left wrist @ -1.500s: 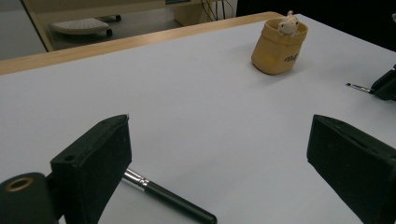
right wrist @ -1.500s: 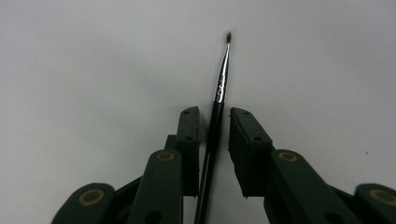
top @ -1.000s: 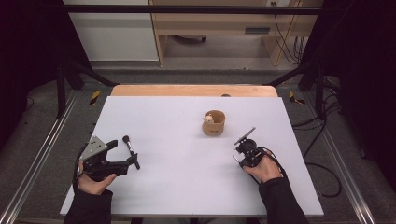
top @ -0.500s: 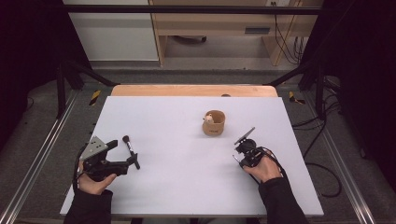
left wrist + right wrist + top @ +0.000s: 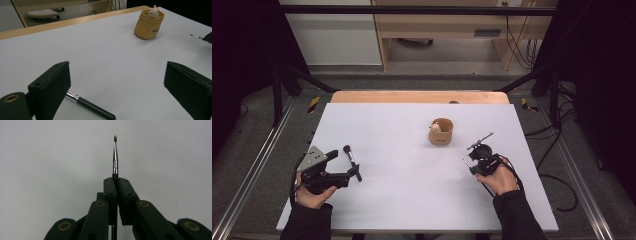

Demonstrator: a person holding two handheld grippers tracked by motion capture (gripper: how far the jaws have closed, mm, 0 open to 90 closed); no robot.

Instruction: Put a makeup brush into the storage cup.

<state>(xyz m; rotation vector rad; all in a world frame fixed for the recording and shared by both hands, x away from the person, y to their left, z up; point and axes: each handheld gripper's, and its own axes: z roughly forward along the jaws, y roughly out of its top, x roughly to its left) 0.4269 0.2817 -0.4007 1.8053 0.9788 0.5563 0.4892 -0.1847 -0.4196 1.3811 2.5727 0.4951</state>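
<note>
Right gripper [image 5: 114, 180] pinches a thin brush [image 5: 115, 157]; left gripper [image 5: 117, 82] gapes wide over another brush [image 5: 90, 106]. Nearby, a tan pouch [image 5: 441, 132] holds a small figure [image 5: 436, 127].

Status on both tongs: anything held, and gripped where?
Right tongs are shut on a thin brush, clamped on its handle just below the metal ferrule. Left tongs are open and hold nothing; a second brush lies on the table beneath them.

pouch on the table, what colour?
Tan/mustard yellow pouch, clearest in the left gripper view.
</note>
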